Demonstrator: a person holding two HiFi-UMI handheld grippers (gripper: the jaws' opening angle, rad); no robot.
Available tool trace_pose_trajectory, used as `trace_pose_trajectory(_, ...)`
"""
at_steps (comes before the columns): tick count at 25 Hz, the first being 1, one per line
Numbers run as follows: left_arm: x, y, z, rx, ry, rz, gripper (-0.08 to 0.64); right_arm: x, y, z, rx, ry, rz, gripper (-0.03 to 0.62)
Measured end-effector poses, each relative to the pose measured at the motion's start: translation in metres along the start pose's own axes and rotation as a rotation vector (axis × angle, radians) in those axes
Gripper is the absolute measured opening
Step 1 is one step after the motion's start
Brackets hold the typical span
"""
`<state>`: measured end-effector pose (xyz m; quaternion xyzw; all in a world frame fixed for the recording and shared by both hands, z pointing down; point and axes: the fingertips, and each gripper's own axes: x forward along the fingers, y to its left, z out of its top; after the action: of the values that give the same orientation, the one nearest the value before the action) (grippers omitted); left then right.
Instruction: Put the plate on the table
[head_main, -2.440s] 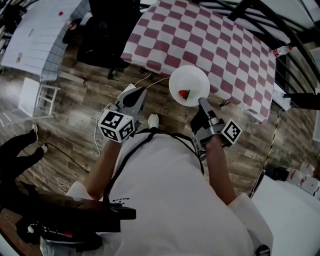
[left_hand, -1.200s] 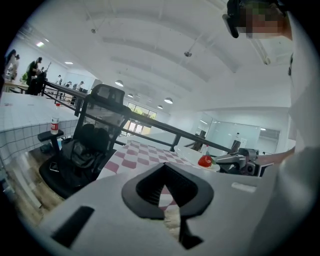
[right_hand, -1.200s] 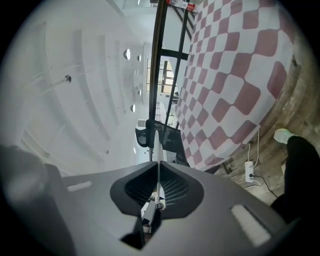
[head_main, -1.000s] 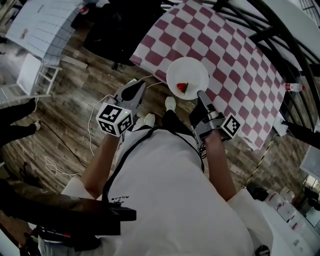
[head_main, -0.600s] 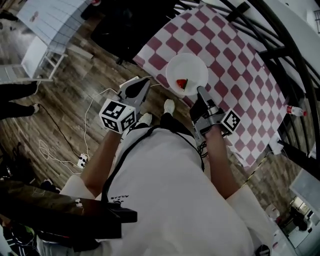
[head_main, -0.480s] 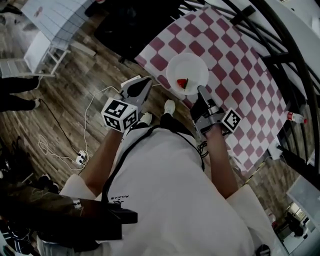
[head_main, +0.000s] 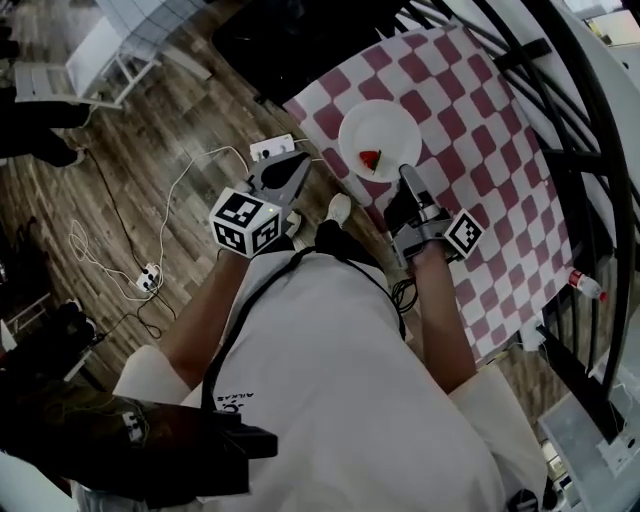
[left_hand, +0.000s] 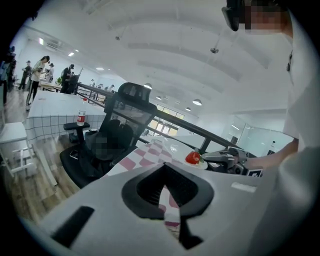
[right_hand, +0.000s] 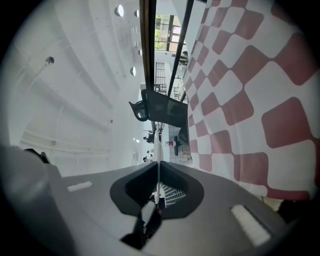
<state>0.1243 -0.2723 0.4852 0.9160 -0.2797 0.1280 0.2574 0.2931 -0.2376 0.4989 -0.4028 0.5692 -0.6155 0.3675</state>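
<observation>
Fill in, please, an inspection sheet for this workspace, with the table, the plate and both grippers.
surface: table under a red and white checked cloth
job's things: white plate with a red bit of food, held over the cloth
clutter: nothing seen
grippers: right gripper shut on the plate's rim; left gripper shut, empty
cables: white cable and power strip on the wooden floor
surroundings: black chair, black railing
</observation>
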Motion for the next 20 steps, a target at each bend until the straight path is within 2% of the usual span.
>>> trace_pose_trajectory(12, 0.008, 0.016, -0.009, -0.041, -0.003, 0.122, 0.005, 0.040, -0.045, 0.014, -0.021, 0.163, -0.012, 0.020)
trace_pose_trajectory(20, 0.006, 0.020, -0.013, -0.061, -0.007, 0.172, 0.005, 0.061, -0.077, 0.017, -0.027, 0.228, -0.010, 0.020)
